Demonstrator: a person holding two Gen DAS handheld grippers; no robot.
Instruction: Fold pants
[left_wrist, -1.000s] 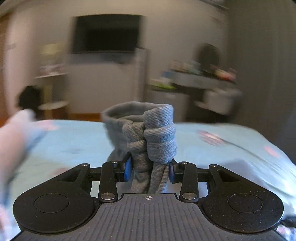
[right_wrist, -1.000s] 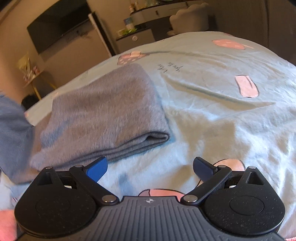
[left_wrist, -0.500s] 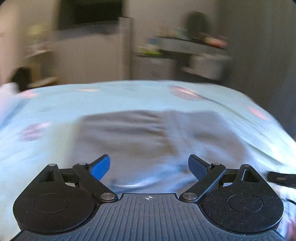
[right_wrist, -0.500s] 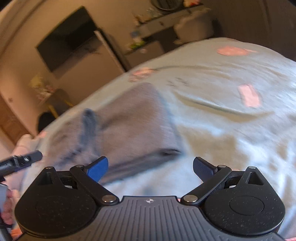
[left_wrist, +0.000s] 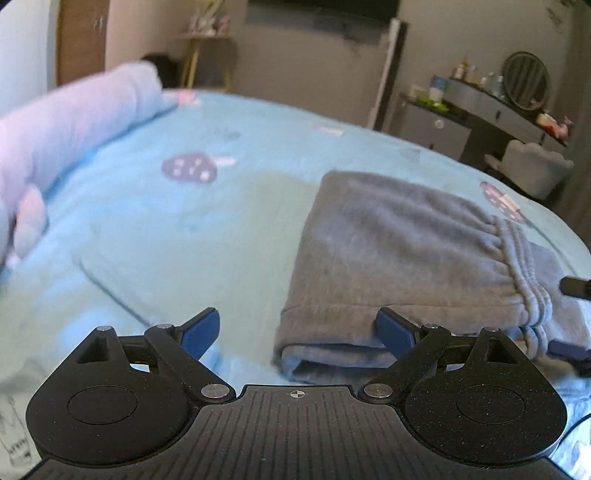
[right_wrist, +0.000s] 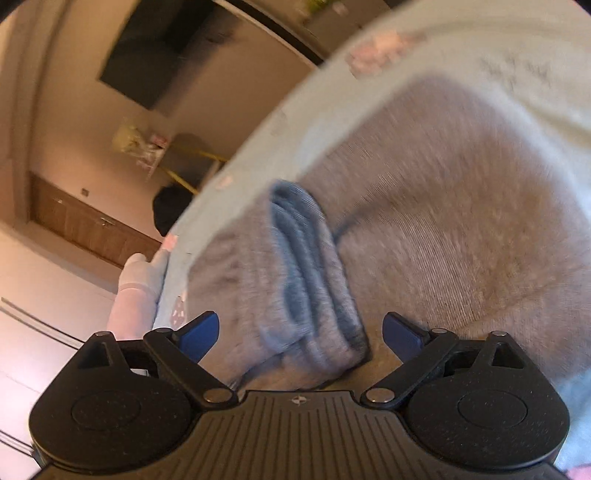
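Dropped: grey sweatpants (left_wrist: 399, 251) now lie folded on the bed (left_wrist: 207, 229).
Left hand-held gripper (left_wrist: 297, 334) released them; right hand-held gripper (right_wrist: 301, 334) spread, empty.

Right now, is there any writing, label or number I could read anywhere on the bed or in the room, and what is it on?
Nothing can be read for certain.
Light blue bedsheet: dark scribble-like print at the far side, too blurred to read.
Bedsheet corner, lower left of the left wrist view: small dark marks, too small to read.
Bottles on the dresser: labels too small.
Folded grey pants: no label showing.
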